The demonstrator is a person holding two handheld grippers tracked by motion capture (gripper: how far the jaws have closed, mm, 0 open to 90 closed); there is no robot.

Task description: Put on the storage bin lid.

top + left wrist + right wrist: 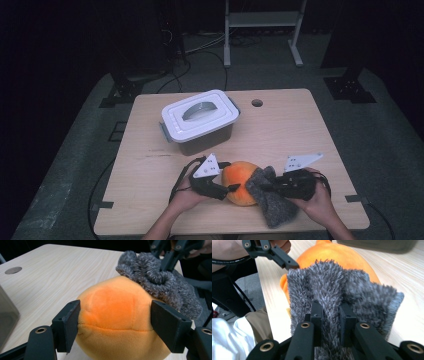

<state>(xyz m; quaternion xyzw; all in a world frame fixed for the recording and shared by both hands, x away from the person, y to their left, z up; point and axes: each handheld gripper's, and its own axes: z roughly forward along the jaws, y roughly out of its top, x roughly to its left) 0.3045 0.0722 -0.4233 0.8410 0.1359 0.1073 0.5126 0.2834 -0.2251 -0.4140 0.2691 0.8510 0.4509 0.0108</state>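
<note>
The left gripper (231,188) is squeezing the round orange plush toy (240,182), one jaw pressing on each side of it; the toy is sitting on the wooden table (150,165), near the person's edge. The right gripper (262,187) is pinching the fuzzy grey cloth (272,202) tight between its jaws; the cloth is lying against the toy's right side and hanging down onto the table. A white-lidded storage box (199,120) is standing farther back on the table, well apart from the toy.

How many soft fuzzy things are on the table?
2: an orange plush ball at the near edge between the left gripper jaws, and a grey fuzzy cloth draped against its right side, pinched by the right gripper.
</note>
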